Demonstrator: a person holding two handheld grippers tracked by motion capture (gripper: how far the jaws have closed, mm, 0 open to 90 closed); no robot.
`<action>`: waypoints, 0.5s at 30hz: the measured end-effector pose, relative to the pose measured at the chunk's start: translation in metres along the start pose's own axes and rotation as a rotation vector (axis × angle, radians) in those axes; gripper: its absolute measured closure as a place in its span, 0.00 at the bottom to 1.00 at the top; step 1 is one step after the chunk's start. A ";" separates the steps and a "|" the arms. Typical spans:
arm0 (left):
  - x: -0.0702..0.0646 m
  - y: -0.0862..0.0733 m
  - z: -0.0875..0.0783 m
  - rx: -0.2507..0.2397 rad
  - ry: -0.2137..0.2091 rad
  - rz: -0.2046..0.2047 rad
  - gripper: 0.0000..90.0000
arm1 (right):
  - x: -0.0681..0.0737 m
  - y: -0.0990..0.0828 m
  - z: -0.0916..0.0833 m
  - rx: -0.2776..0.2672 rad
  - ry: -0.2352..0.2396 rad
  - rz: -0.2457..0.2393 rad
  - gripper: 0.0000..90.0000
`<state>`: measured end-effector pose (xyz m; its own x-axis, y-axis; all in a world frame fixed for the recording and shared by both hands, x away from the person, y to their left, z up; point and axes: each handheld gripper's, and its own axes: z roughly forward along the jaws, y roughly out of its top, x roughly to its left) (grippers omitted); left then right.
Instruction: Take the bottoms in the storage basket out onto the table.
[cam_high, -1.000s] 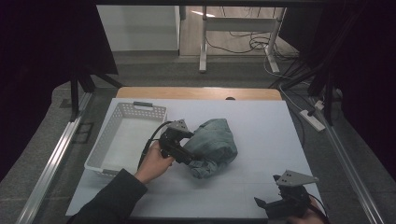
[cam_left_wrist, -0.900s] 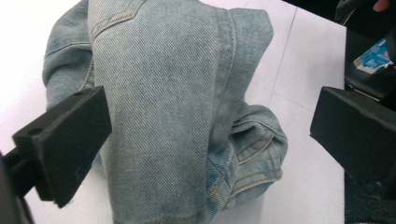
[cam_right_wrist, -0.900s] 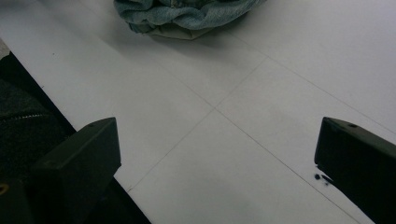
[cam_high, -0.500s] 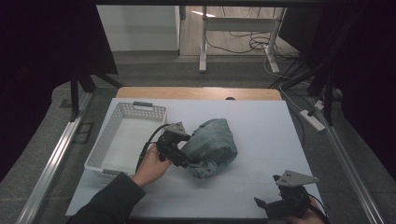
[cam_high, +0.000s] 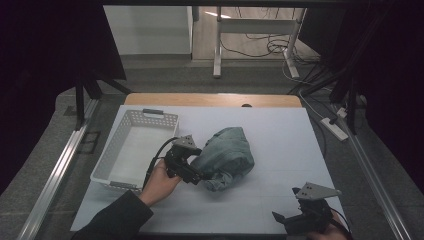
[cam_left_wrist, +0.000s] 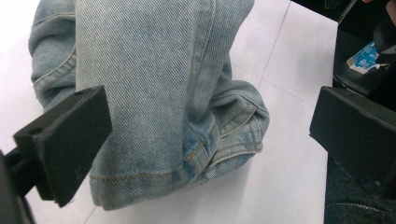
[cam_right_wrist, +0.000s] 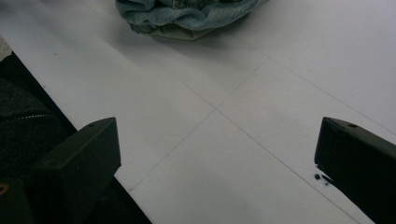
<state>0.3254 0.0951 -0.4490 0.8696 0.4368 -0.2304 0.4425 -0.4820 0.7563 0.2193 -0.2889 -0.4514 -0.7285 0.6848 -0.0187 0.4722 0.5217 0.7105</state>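
**Inspector A:** Item under work is the crumpled pair of light blue denim jeans (cam_high: 225, 157). It lies bunched in a heap on the white table top (cam_high: 280, 135), near the middle, just right of the white perforated plastic basket (cam_high: 132, 147). The jeans are on the table, not in the basket.

**Inspector B:** And the left gripper (cam_high: 192, 172)?

**Inspector A:** Held in the person's left hand (cam_high: 160, 180), it sits at the near-left edge of the heap. In the left gripper view its two black jaws stand wide apart, with a folded denim leg (cam_left_wrist: 154, 93) between them. The left jaw is right beside the cloth; the right jaw is well clear of it. Nothing is clamped.

**Inspector B:** The right gripper (cam_high: 300, 217)?

**Inspector A:** It is at the near-right corner of the table, well apart from the jeans. The right gripper view shows its jaws spread, with bare table surface (cam_right_wrist: 224, 140) between them and the edge of the denim heap (cam_right_wrist: 187, 16) far ahead. It holds nothing.

**Inspector B:** The basket's contents?

**Inspector A:** None visible from the high view. The basket sits along the table's left side, a grey handle (cam_high: 153, 113) at its far end.
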 end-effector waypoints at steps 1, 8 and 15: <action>-0.001 -0.001 0.000 0.000 -0.001 -0.002 0.00 | 0.000 0.000 0.000 0.000 0.001 0.000 0.01; -0.002 -0.006 -0.006 -0.004 0.006 -0.006 0.00 | 0.000 0.000 0.000 0.000 0.003 0.000 0.01; -0.003 -0.011 -0.013 -0.017 0.013 -0.015 0.00 | 0.000 0.000 0.000 0.000 0.006 0.000 0.01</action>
<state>0.3150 0.1089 -0.4481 0.8597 0.4542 -0.2337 0.4516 -0.4621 0.7632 0.2195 -0.2890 -0.4515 -0.7312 0.6820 -0.0146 0.4725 0.5218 0.7102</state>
